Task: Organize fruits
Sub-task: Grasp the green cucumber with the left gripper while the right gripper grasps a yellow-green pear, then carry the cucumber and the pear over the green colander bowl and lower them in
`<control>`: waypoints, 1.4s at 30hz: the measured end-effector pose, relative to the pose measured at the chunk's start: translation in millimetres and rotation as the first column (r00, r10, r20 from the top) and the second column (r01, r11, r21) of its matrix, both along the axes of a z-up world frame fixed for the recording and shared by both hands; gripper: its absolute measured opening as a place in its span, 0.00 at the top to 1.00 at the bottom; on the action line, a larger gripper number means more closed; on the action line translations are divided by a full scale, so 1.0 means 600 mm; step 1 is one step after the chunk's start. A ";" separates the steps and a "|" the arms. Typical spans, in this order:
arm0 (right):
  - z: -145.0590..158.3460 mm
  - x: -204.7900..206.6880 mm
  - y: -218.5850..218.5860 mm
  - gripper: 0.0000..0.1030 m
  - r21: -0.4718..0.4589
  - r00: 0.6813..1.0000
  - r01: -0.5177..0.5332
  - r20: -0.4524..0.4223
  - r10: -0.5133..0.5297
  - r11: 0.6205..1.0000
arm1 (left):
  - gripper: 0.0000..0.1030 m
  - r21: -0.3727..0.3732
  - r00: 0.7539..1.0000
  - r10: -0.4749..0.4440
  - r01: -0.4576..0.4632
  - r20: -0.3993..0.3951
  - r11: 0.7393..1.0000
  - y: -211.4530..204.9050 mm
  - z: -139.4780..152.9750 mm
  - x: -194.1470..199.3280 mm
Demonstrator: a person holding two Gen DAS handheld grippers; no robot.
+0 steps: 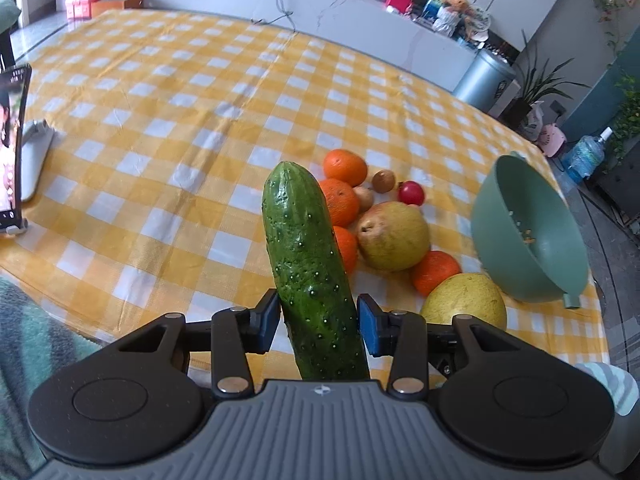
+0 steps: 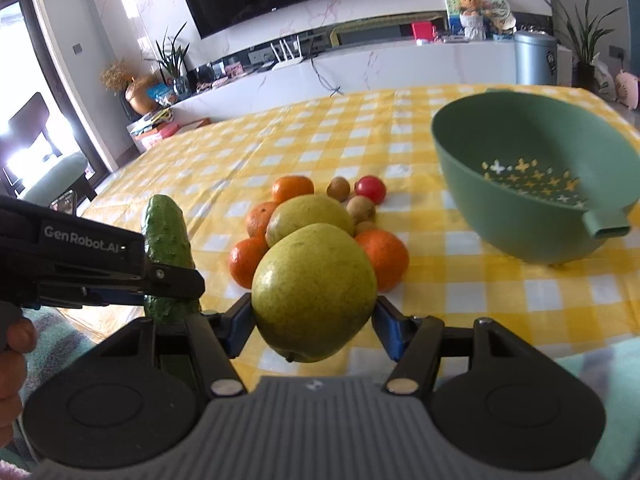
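My left gripper (image 1: 318,320) is shut on a bumpy green cucumber (image 1: 304,240), which stands nearly upright between the blue pads, lifted off the cloth. The right wrist view shows the same cucumber (image 2: 166,232) at the left, clamped by that gripper. My right gripper (image 2: 314,316) is shut on a large yellow-green pear (image 2: 314,284), held above the table's near edge. Behind it lies a pile: a second pear (image 2: 308,212), several oranges (image 2: 384,258), small brown fruits (image 2: 338,189) and a red one (image 2: 370,189). An empty green colander bowl (image 2: 520,220) sits tilted at the right.
A yellow-and-white checked cloth (image 1: 180,100) covers the table. A phone on a white stand (image 1: 12,148) is at the left edge. A person's hand (image 2: 12,344) holds the left gripper. Beyond the table are a counter, a grey bin (image 2: 534,58) and plants.
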State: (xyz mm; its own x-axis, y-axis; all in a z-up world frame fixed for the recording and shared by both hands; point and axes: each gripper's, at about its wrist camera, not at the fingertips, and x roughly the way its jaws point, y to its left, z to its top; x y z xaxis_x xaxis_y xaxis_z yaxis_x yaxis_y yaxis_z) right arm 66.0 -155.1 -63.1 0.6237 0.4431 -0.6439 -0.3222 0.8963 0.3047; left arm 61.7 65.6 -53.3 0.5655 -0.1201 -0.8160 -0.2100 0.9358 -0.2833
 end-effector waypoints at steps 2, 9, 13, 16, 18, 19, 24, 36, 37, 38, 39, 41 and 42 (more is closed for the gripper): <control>0.010 -0.009 -0.004 0.41 0.000 1.000 0.002 0.021 -0.002 1.000 | 0.55 0.004 1.000 -0.011 0.011 0.019 1.000 -0.005 0.012 -0.006; 0.029 -0.025 -0.024 0.41 -0.008 0.999 0.014 0.043 -0.014 1.000 | 0.56 0.010 0.996 -0.061 0.061 0.071 0.998 -0.028 0.049 -0.014; 0.043 -0.029 -0.043 0.41 -0.001 0.998 0.023 0.058 -0.023 1.000 | 0.56 -0.001 0.990 -0.108 0.108 0.095 0.994 -0.049 0.072 -0.011; 0.060 -0.027 -0.058 0.42 -0.007 0.997 0.028 0.077 -0.027 1.000 | 0.56 0.003 0.982 -0.152 0.153 0.107 0.988 -0.073 0.090 -0.002; 0.071 -0.023 -0.071 0.41 -0.016 0.996 0.031 0.088 -0.029 0.999 | 0.56 0.021 0.975 -0.186 0.185 0.121 0.983 -0.091 0.102 0.008; 0.075 -0.018 -0.078 0.42 -0.026 0.995 0.034 0.093 -0.032 0.999 | 0.56 0.026 0.971 -0.201 0.200 0.127 0.980 -0.101 0.108 0.013; 0.095 0.014 -0.120 0.41 -0.069 0.993 0.051 0.106 -0.043 0.996 | 0.56 0.031 0.951 -0.275 0.273 0.143 0.961 -0.150 0.136 0.057; 0.106 0.150 -0.211 0.42 -0.171 0.999 -0.008 0.036 0.014 0.985 | 0.56 0.075 0.884 -0.458 0.453 0.091 0.888 -0.282 0.153 0.199; 0.104 0.163 -0.217 0.42 -0.179 0.999 -0.014 0.027 0.019 0.984 | 0.56 0.078 0.878 -0.471 0.465 0.087 0.882 -0.292 0.152 0.210; 0.101 0.175 -0.222 0.42 -0.187 1.000 -0.020 0.019 0.024 0.982 | 0.56 0.078 0.873 -0.481 0.475 0.080 0.876 -0.303 0.150 0.221; 0.098 0.186 -0.226 0.42 -0.196 1.000 -0.025 0.011 0.028 0.980 | 0.56 0.079 0.870 -0.488 0.483 0.070 0.872 -0.311 0.146 0.232; 0.088 0.209 -0.233 0.42 -0.212 0.999 -0.037 -0.008 0.037 0.977 | 0.56 0.095 0.860 -0.508 0.502 0.047 0.860 -0.331 0.136 0.252; 0.083 0.218 -0.236 0.42 -0.218 0.999 -0.046 -0.020 0.042 0.975 | 0.56 0.108 0.854 -0.520 0.514 0.033 0.851 -0.340 0.129 0.262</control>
